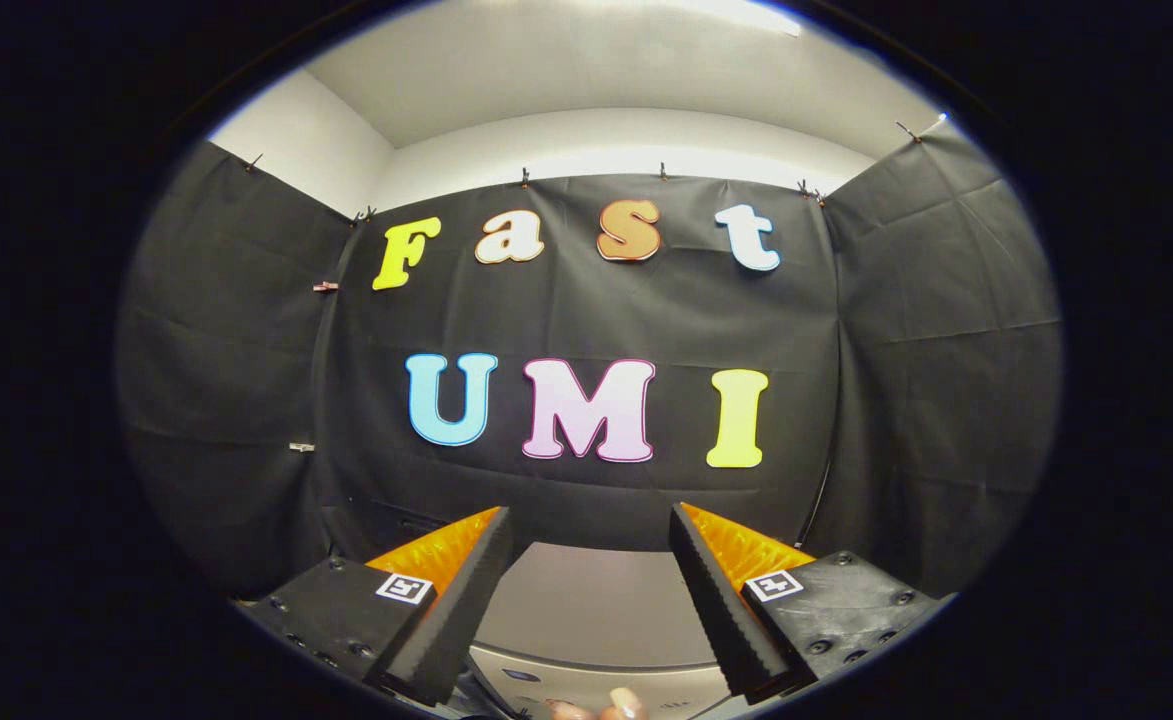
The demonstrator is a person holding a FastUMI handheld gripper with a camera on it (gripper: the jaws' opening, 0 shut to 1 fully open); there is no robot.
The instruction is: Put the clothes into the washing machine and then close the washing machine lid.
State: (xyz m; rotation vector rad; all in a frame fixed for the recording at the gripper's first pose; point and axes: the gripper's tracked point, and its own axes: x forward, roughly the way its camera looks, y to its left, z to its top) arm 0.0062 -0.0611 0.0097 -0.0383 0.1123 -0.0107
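Black cloth walls (586,320) pinned with small clips enclose the booth, white wall and ceiling (586,80) above them. Nearest, the gripper (591,530) has its fingers spread wide apart, gripping nothing, with fingertips of a person's hand (626,703) showing just below. Between and beneath the fingers lies the washing machine (596,620), its pale top running up to the rear cloth.

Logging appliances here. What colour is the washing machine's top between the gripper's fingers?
Light grey to white, seen in the gripper view: washing machine below the open gripper.
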